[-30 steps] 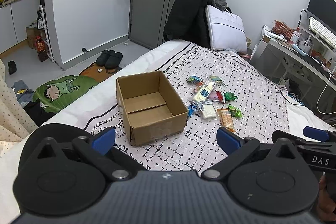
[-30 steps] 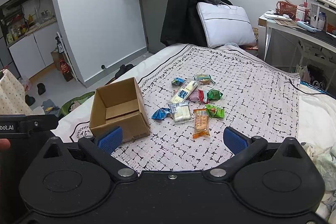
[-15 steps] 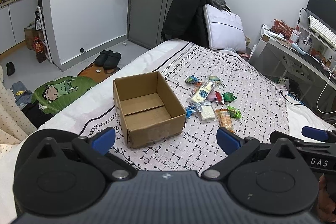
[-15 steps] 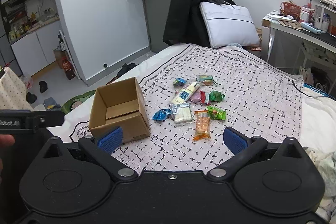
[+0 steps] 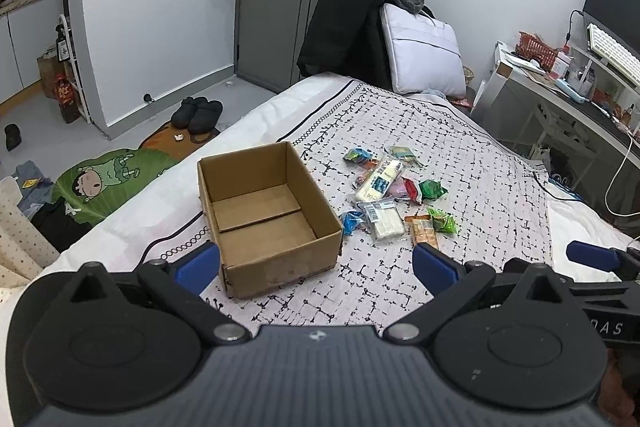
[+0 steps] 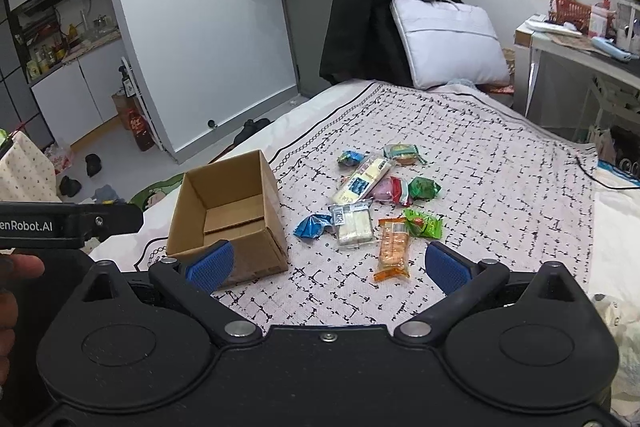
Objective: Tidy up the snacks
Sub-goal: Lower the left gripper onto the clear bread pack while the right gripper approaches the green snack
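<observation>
An open, empty cardboard box (image 5: 268, 215) (image 6: 228, 211) sits on the patterned bedspread. To its right lies a heap of several wrapped snacks: a long white pack (image 6: 362, 181), a clear pack of white bars (image 6: 353, 223), an orange biscuit pack (image 6: 393, 247), a blue wrapper (image 6: 312, 226), and green wrappers (image 6: 424, 223). My left gripper (image 5: 316, 269) hovers open above the bed, just short of the box. My right gripper (image 6: 328, 265) is open too, short of the orange pack. Neither holds anything.
The bed's left edge drops to a floor with slippers (image 5: 198, 113) and a green cartoon mat (image 5: 108, 179). A chair draped with dark clothes (image 5: 348, 23) and a white pillow (image 6: 448, 43) stand beyond the bed. A cluttered desk (image 5: 560, 95) is at the right.
Both grippers have crept slightly forward toward the box and snacks, which look a little larger and lower in view. Both stay open and nothing on the bed has moved.
</observation>
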### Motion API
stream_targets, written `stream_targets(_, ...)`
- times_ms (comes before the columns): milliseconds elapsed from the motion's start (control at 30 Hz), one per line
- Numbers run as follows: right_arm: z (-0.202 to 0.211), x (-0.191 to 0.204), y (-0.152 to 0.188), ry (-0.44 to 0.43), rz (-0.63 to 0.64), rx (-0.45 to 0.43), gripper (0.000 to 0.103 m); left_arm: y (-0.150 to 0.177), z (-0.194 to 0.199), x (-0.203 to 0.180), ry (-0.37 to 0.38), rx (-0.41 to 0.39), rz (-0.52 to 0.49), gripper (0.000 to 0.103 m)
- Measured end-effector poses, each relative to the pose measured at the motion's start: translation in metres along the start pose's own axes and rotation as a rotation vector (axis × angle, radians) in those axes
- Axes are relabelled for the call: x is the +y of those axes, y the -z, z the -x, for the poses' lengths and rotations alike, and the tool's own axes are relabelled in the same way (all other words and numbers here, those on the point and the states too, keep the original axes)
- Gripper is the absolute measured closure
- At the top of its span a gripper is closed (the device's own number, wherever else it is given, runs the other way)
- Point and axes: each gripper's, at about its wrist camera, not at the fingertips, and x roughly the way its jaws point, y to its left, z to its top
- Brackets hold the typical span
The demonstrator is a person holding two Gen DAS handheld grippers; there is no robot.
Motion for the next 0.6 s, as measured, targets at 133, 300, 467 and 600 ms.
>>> stream_targets(133, -0.010, -0.009, -0.004, -0.016, -0.012, 0.004, 0.001, -0.006, -0.009, -0.005, 0.006, -0.004, 0.003, 0.001)
stream_targets(300, -0.024, -0.025, -0.007, -0.019, -0.050, 0.009, 0.001, -0.012, -0.023, -0.012, 0.005, -0.001, 0.003, 0.001)
stream_targets(467, -0.036, -0.041, -0.010, -0.023, -0.076, 0.028, 0.001, -0.018, -0.040, -0.019, 0.001, 0.010, 0.016, 0.001)
stream_targets(600, -0.044, -0.052, -0.014, -0.014, -0.084, 0.029, 0.001, -0.021, -0.050, -0.025, 0.010, 0.012, 0.023, 0.001)
